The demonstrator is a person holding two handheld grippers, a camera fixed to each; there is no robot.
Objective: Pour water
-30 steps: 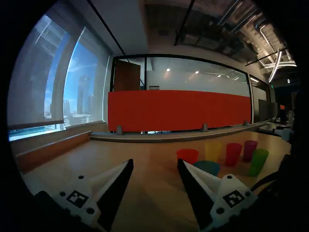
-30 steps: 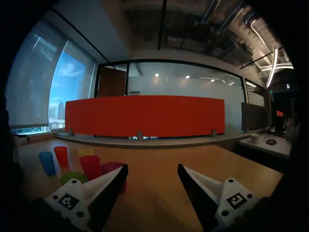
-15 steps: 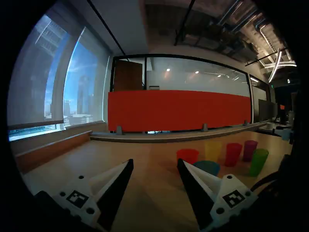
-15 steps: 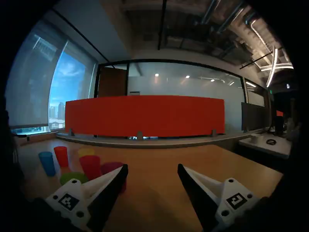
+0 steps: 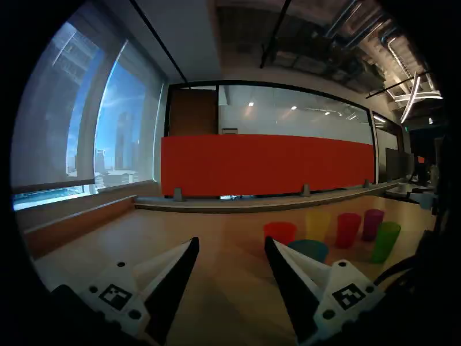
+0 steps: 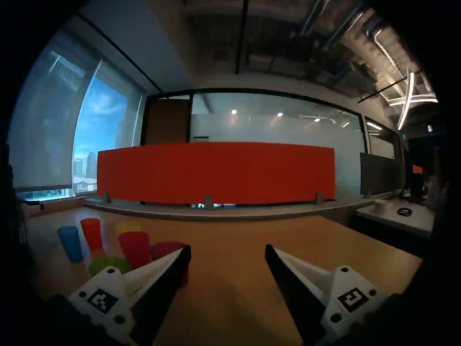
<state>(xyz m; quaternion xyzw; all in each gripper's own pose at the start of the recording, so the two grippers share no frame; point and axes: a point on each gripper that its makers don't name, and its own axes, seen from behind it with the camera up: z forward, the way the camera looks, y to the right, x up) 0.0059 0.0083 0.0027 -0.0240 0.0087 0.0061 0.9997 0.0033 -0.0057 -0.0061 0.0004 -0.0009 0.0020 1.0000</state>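
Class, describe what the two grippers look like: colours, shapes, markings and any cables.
The left gripper and right gripper match: each has two wedge-shaped fingers tapering to points, white outside and black on the inner faces. Every finger carries a square black-and-white tag with small dark holes around it. A dark cable curves beside the left gripper.

surface: wooden table (image 5: 225,233) | on it: six coloured cups (image 5: 347,229), upright, clustered close together
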